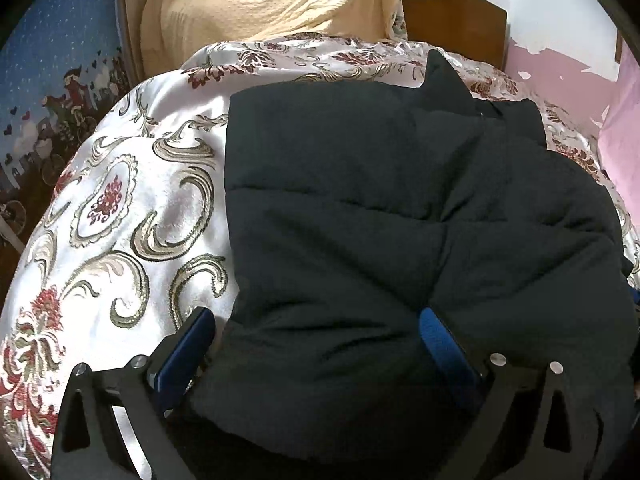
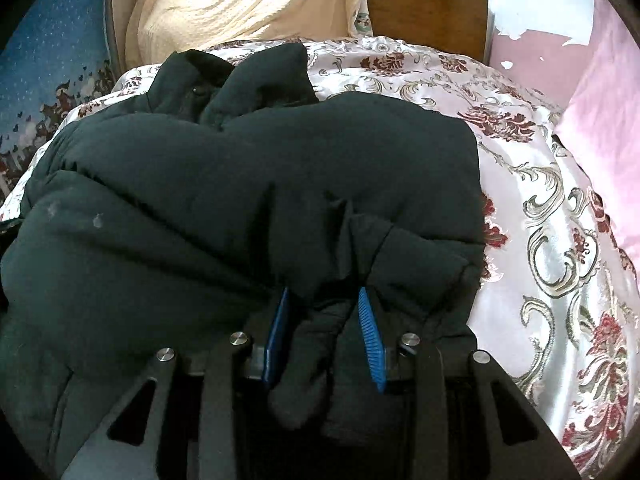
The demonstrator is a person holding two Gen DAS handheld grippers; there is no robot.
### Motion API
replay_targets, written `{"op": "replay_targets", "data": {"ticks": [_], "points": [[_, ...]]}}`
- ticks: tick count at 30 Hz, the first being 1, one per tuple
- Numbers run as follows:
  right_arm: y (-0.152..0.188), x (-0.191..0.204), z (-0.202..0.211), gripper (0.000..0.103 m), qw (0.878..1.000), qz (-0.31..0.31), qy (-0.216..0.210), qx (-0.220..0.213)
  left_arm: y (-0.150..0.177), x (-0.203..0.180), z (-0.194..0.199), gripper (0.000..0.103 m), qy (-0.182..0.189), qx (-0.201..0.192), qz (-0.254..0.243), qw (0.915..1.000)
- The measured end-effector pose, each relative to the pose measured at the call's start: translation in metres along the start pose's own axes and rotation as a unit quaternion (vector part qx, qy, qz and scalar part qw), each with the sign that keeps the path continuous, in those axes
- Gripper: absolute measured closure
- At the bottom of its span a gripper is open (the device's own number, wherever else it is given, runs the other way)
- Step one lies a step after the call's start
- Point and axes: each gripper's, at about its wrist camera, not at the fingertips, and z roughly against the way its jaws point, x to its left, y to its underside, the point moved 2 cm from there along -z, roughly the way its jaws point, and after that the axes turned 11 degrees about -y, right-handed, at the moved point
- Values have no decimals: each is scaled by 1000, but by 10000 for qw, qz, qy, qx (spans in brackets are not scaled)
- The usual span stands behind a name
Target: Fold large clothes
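On the bedspread [image 1: 120, 208], black jacket [image 1: 380, 220]: left claw [image 1: 316, 334] spread, right claw [image 2: 326, 320] pinching it.

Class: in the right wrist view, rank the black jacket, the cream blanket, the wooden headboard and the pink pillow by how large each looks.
1. Jacket
2. Blanket
3. Pillow and headboard: too close to rank; both are cut off or partly hidden.

Open satin bedspread [image 1: 120, 208] left and right [image 2: 560, 240] of black padded jacket [image 1: 380, 220]; blocked beyond by cream blanket [image 1: 260, 4], wooden headboard [image 2: 428, 4], pink pillow [image 2: 604, 112].
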Motion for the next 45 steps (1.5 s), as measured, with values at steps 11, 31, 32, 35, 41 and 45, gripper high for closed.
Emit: {"op": "replay_targets", "data": {"ticks": [11,31,32,35,41,45], "points": [[3,-4,-3,71,10000,-67,-43,-32,4,-3,1,0,-11,-73,36,10000],[4,-9,-3,69,9992,-232,-274,-175,6,6,1,0,373,-96,359,9986],[4,-10,-2,69,9992,-229,-272,-174,6,7,1,0,384,-96,369,9985],[3,-10,-2,69,9993,-212,-247,-172,6,9,1,0,462,-95,418,9980],[3,-7,1,62,9995,-194,-177,-191,6,18,6,0,740,-188,630,9951],[3,-9,3,50,9992,-243,-187,-238,10,33,21,0,1006,-378,984,9893]]}}
